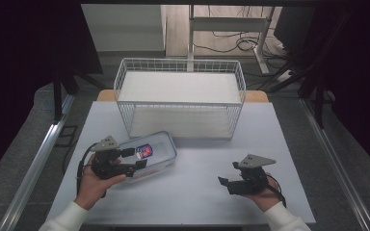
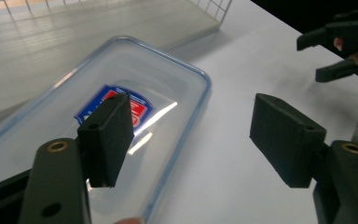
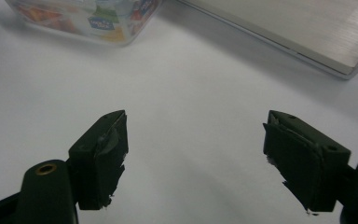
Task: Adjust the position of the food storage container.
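Observation:
A clear plastic container (image 1: 156, 144) with a blue-rimmed lid and a red and blue label lies on the white table (image 1: 192, 202), in front of the wire basket. My left gripper (image 1: 136, 158) hovers over its near right part. In the left gripper view the container (image 2: 121, 70) lies under my left gripper (image 2: 191, 121): one jaw stands above the lid, the other above bare table beside the rim, and neither pad touches it. My right gripper (image 1: 228, 173) is held open above bare table at the front right, with nothing between the jaws (image 3: 196, 135). It also appears as the right gripper (image 2: 310, 59) in the left gripper view.
A white wire basket (image 1: 180, 62) with a pale board in its bottom (image 3: 307, 28) stands at the back middle of the table. The container (image 3: 88, 18) shows printed labels on its side. Dark curtains hang on both sides, and desk legs and cables lie beyond the table.

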`<state>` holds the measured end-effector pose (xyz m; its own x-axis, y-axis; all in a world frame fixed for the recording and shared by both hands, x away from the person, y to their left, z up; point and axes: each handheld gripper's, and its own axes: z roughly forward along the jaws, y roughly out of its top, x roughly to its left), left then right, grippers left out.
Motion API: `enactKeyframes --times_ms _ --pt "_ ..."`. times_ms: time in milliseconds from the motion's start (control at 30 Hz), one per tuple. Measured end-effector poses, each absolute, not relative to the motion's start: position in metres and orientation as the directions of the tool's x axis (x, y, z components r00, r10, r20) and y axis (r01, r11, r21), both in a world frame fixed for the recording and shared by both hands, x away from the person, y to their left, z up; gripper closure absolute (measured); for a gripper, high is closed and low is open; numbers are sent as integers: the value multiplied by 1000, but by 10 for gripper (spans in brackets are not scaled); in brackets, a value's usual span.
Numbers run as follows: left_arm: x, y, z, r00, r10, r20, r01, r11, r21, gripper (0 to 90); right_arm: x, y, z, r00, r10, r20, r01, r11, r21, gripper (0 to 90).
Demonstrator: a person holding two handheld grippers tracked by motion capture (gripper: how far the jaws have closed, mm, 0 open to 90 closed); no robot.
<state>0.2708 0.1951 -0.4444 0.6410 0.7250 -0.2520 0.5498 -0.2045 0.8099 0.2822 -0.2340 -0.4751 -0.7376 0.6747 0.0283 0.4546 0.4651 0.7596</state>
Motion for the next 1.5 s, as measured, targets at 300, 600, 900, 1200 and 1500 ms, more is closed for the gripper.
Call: enactKeyframes --times_ms 300,600,900,1200,1500 --pt "297 199 -443 618 749 -238 567 -216 795 369 282 -234 -475 -738 674 26 454 468 758 220" --pt "331 205 -445 590 786 -182 586 -263 766 558 283 -235 -477 -735 677 20 459 476 750 224" --pt "368 202 -453 557 821 -125 627 -317 712 837 284 -234 -478 -731 682 15 463 480 745 226" --pt "393 195 -465 567 822 -52 639 -398 659 900 286 -233 -479 -728 686 9 466 485 740 226" --pt "402 184 -472 580 813 -51 652 -425 628 900 286 -233 -480 -725 689 6 467 486 739 226"
